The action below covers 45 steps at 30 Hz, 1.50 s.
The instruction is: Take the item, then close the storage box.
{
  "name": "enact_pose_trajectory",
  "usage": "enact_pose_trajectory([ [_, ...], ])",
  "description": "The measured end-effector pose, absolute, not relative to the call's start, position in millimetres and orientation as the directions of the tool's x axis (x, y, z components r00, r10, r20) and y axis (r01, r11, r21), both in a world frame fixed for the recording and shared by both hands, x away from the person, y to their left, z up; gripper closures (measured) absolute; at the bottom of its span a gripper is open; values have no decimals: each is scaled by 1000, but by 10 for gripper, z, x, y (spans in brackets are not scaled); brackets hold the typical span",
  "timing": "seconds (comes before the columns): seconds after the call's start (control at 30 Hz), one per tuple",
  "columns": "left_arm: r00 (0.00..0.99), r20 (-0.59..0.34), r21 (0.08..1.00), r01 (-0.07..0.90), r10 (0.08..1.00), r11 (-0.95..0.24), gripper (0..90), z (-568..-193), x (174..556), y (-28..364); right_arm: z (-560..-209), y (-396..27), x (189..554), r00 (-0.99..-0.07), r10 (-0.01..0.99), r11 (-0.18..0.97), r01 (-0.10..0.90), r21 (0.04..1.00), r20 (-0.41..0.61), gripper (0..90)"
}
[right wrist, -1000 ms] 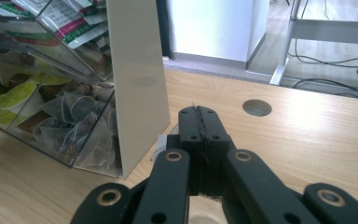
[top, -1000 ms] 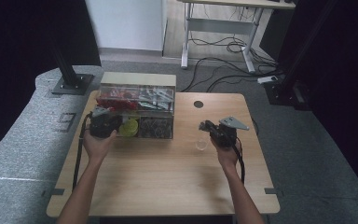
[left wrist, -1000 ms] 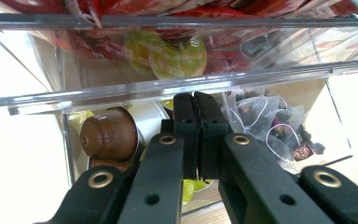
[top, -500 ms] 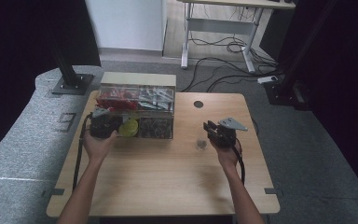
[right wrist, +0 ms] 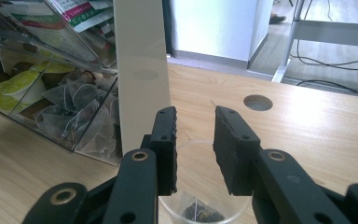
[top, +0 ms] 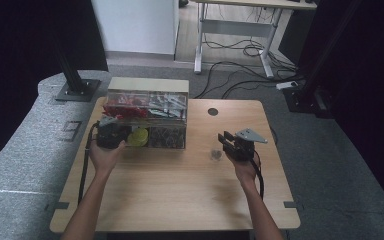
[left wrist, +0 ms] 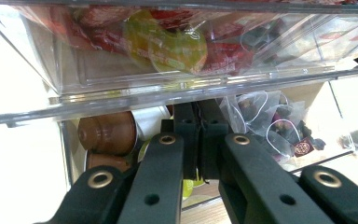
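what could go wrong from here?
1. The left gripper has its fingers closed deep in the clear organizer, beside the brown capsules; pulling back could drag the lightweight box or tip capsules out.
2. The right gripper hovers open just above the clear cup holding a tea bag; a careless move could knock the cup over.

From the high view, two bare forearms enter at 6 o'clock and spread apart. The left hand (top: 104, 155) reaches toward 11 o'clock and grips the left gripper (top: 111, 134), which points toward 12 o'clock. In the left gripper view its jaws are pressed flat together. The right hand (top: 243, 167) holds the right gripper (top: 227, 141) at about 2 o'clock, tips aimed toward 10 o'clock. In the right gripper view its jaws stand apart with a clear gap between them.
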<state>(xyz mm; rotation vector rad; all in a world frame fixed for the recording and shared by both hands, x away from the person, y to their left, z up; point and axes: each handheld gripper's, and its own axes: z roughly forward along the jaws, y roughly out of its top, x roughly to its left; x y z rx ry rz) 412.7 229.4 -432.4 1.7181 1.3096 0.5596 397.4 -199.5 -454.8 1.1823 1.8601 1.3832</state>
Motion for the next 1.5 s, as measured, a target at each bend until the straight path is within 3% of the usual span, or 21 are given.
enact_pose_trajectory([
  [1.5, 359, -153, 847, 528, 921, -65, 888, -4382, 4021, 2271, -4853, -2128, 3619, -487, 865, 62, 350, 935, 125, 625],
])
